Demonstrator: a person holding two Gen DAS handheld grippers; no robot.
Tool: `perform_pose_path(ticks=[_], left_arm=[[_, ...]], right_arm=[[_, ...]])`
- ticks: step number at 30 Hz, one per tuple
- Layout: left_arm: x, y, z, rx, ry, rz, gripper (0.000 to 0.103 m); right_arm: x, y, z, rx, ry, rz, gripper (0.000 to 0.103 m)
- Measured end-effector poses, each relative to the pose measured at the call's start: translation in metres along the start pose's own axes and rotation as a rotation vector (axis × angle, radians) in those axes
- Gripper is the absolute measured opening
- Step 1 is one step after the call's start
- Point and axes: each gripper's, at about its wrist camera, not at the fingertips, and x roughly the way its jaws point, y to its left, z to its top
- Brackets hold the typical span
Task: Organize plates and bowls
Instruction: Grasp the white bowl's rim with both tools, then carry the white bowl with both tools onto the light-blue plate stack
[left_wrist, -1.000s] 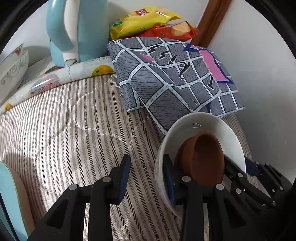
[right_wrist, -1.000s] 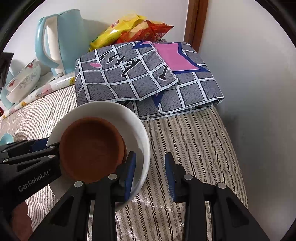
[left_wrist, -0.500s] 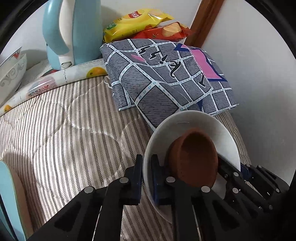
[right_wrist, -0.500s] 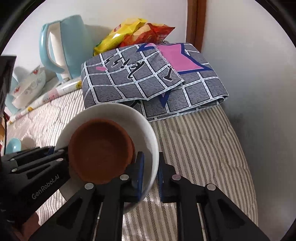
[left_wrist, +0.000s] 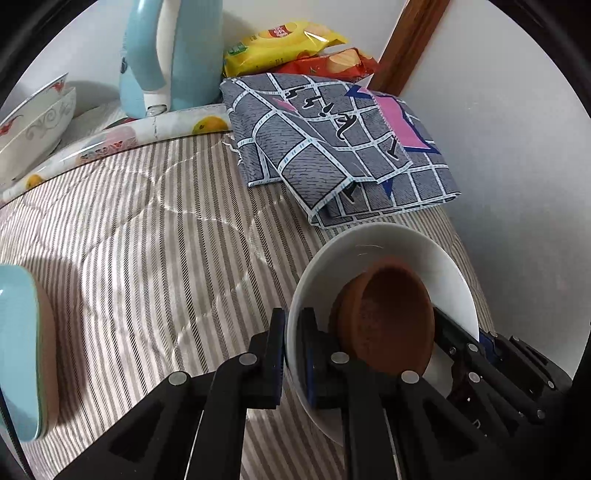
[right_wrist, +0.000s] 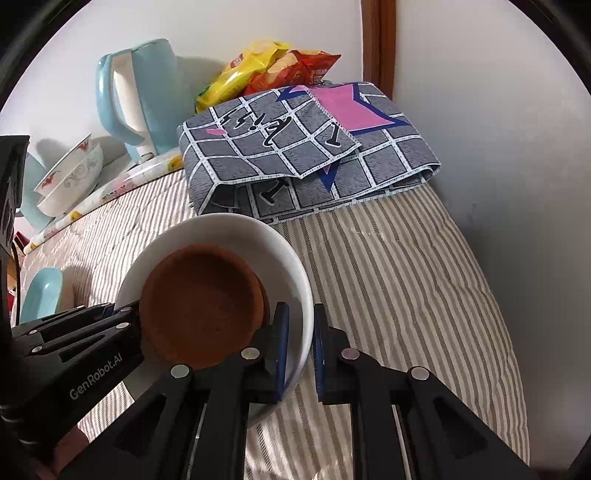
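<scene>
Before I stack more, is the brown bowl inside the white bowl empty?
Empty: the brown bowl shows only bare inner surface, sitting tilted in the white bowl.

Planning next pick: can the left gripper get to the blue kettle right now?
Probably not: the left gripper is shut on the white bowl, shared with the right gripper. The blue kettle stands unblocked across the striped cover.

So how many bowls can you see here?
4, maybe more hidden: a white bowl in both tongs, a brown bowl inside it, a patterned bowl by the kettle, a blue bowl far left.
</scene>
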Motion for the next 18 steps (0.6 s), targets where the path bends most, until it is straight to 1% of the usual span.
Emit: perform_pose_path(ticks=[5,9,18], left_arm=[[-0.019,0.002,-0.008,-0.005,-0.015,-0.006,0.009],[-0.039,0.008,-0.010,-0.009,-0.046,0.000,0.009],[-0.077,0.026,-0.014,-0.018,-0.093,0.008,0.009]], right_arm=[[-0.019,0.006,-0.002,-0.011,-0.025,-0.004,0.011],[-0.035,0.015,-0.003,-0.023,-0.049,0.000,0.011],[-0.066,0.040,-0.007,-0.022,-0.094,0.027,0.011]])
